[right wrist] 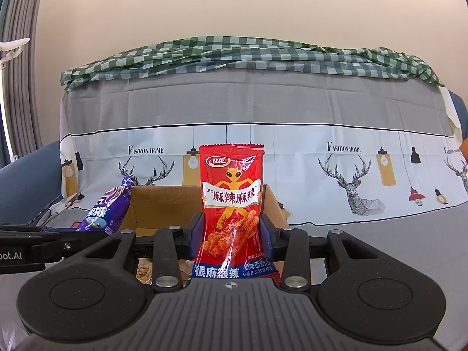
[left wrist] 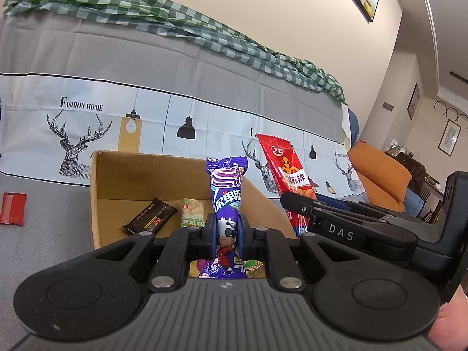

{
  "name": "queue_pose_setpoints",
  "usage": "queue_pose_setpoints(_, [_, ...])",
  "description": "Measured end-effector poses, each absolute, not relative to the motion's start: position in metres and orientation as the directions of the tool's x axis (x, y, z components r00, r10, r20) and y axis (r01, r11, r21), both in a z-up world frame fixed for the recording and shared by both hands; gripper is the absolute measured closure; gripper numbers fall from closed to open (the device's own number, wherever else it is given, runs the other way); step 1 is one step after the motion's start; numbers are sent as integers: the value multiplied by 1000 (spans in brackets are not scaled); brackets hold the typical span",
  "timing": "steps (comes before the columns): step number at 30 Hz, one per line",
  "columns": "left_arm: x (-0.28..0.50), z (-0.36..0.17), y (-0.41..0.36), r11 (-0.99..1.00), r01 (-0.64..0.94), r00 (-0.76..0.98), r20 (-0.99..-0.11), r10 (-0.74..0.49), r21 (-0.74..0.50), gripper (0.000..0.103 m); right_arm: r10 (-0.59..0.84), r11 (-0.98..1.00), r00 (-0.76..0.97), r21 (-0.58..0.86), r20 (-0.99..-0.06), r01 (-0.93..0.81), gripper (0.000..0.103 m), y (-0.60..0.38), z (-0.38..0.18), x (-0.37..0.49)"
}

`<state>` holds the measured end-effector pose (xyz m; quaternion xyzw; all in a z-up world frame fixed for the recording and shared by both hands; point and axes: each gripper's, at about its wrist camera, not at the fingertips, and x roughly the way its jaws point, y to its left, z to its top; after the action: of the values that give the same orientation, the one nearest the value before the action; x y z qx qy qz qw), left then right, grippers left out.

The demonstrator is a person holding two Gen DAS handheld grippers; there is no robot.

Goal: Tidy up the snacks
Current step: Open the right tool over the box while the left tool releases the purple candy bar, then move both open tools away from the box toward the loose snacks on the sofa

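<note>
My left gripper (left wrist: 227, 234) is shut on a purple candy packet (left wrist: 226, 193) that stands upright between its blue pads, just in front of an open cardboard box (left wrist: 117, 175). A dark brown bar (left wrist: 150, 216) and a small green-and-white packet (left wrist: 191, 212) lie on the box floor. My right gripper (right wrist: 231, 234) is shut on a red spicy-snack packet (right wrist: 231, 193), held upright before the same box (right wrist: 158, 204). That red packet (left wrist: 288, 172) and the right gripper also show at the right of the left wrist view. The purple packet (right wrist: 106, 207) shows at left in the right wrist view.
A red wrapper (left wrist: 13, 207) lies on the grey cloth left of the box. More snack packets (right wrist: 144, 272) lie under the grippers. Behind stands a sofa back draped in a deer-print cloth (left wrist: 76, 140) and a green checked cloth (right wrist: 234, 55). An orange cushion (left wrist: 377, 172) sits at right.
</note>
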<state>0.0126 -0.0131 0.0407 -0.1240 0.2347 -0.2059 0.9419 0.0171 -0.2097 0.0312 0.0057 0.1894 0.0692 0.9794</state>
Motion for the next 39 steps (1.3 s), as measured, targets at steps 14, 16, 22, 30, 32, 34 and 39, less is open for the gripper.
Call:
queue_pose_setpoints(14, [10, 42, -16, 882, 345, 804, -383, -454, -321, 89, 143, 989, 917, 34, -373, -141, 61, -208, 31, 18])
queue_pose_setpoints(16, [11, 41, -15, 883, 345, 803, -387, -453, -318, 88, 143, 990, 916, 35, -374, -140, 61, -208, 31, 18])
queue_pose_setpoints(22, [14, 41, -11, 894, 303, 809, -407, -424, -329, 62, 133, 990, 909, 18, -394, -138, 46, -206, 30, 21])
queue_pose_setpoints(30, [16, 40, -9, 895, 294, 807, -414, -420, -335, 62, 146, 989, 903, 23, -403, -149, 41, -205, 28, 23])
queue_pose_setpoints(32, [16, 41, -8, 895, 292, 808, -414, -419, -336, 62, 148, 988, 903, 23, -403, -151, 39, -204, 28, 23])
queue_pose_setpoints(34, [17, 40, -7, 895, 292, 808, -414, -420, -338, 62, 149, 988, 903, 24, -403, -153, 38, -203, 28, 23])
queue_pose_setpoints(39, [16, 42, -5, 894, 289, 810, -411, -419, -341, 62, 153, 988, 901, 27, -405, -155, 38, -200, 28, 23])
